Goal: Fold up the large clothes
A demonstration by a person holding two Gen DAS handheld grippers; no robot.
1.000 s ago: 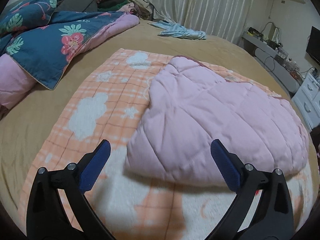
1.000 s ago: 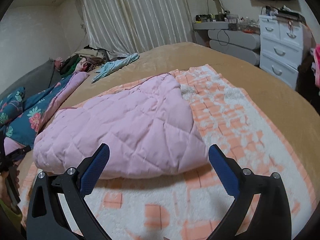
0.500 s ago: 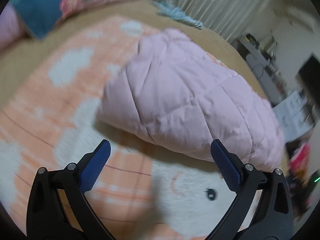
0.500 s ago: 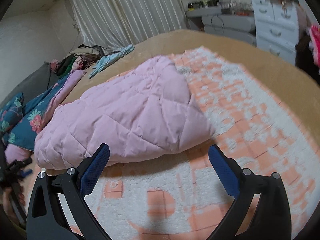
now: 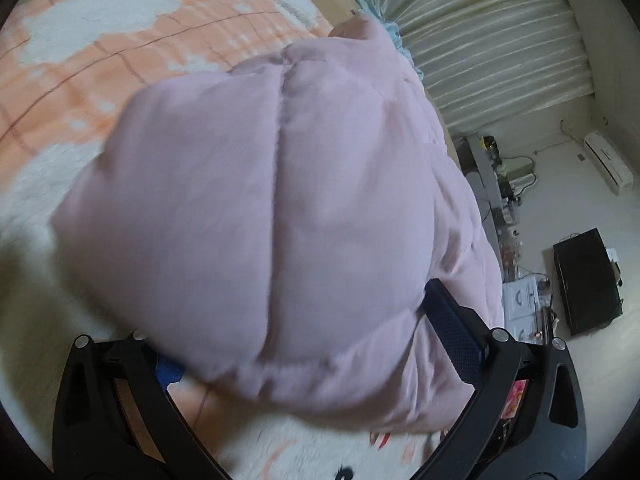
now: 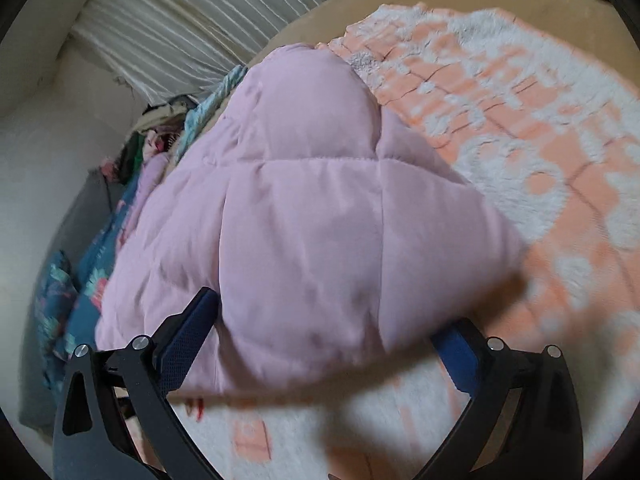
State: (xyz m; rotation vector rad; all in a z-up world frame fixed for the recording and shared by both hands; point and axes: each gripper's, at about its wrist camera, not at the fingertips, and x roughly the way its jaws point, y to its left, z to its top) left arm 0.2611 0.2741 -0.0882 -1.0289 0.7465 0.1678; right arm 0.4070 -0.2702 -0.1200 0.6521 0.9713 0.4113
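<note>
Pink quilted coat partly folded on the bed; both grippers wide around its near edge, no grip made.

The pink quilted coat (image 5: pixel 288 208) lies as a thick padded bundle on the orange-and-white blanket (image 5: pixel 120 40) spread over the bed. The left gripper (image 5: pixel 316 336) stands wide, one pad tucked under the near edge, the other beside it; nothing is clamped. The right gripper (image 6: pixel 320 332) is likewise wide, straddling a rounded corner of the same edge. Judgement: at least one fold is done, as the bundle is already compact, and a further fold or squaring-up remains. The long axis appears to run away from the cameras toward the curtains (image 6: pixel 192 20), the narrower end farthest; motion blur limits certainty.
</note>
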